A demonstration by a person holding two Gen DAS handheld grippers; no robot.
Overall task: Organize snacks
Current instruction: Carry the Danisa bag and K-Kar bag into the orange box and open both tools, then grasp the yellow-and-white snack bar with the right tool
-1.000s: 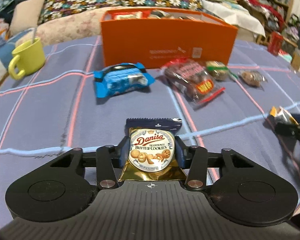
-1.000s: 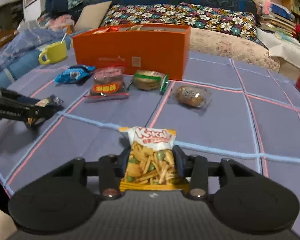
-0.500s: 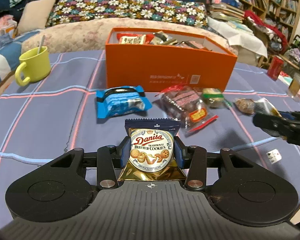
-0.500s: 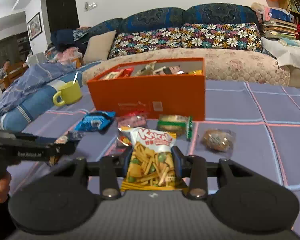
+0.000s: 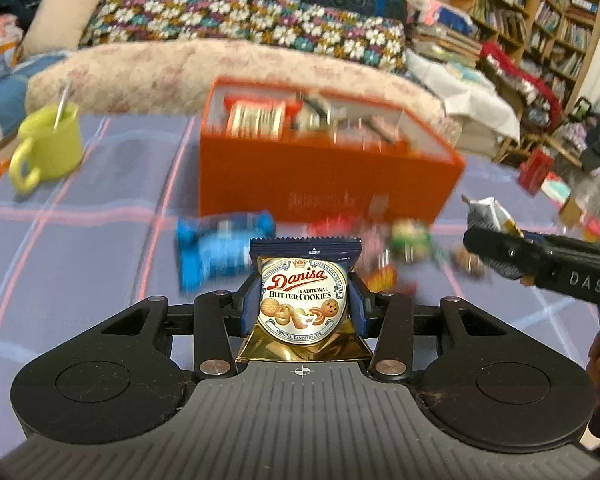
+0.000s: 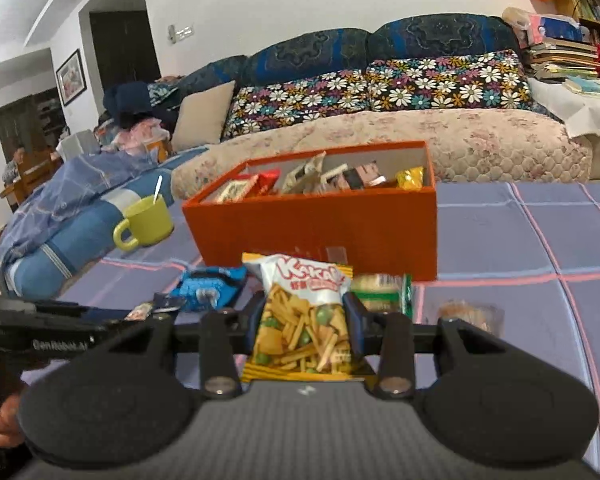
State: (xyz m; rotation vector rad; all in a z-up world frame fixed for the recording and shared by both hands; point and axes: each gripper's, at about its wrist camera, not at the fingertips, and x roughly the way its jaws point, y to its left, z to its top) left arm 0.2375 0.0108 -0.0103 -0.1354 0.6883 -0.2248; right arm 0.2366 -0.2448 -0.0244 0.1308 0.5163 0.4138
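My left gripper [image 5: 302,300] is shut on a Danisa butter cookies packet [image 5: 303,300], held upright above the blue checked cloth. My right gripper [image 6: 304,320] is shut on a Kaka snack bag [image 6: 302,312] of sticks and green peas. Ahead of both stands the open orange box [image 5: 324,184] [image 6: 320,228], holding several snack packs. On the cloth before the box lie a blue cookie pack [image 5: 216,248] [image 6: 208,290], a red packet [image 5: 380,276], a green-edged pastry [image 6: 382,290] and a wrapped brown cookie [image 6: 470,314]. In the left wrist view the right gripper [image 5: 496,236] shows at the right with its bag.
A yellow-green mug [image 5: 48,148] [image 6: 146,220] with a spoon stands left of the box. Behind the cloth runs a sofa with floral cushions [image 6: 380,92]. Bookshelves [image 5: 540,20] and clutter fill the right side. A hand [image 6: 4,420] grips the left tool's handle.
Both grippers have risen with their packets and come nearer the orange box, whose inside now shows. The right gripper has moved closer in the left wrist view.
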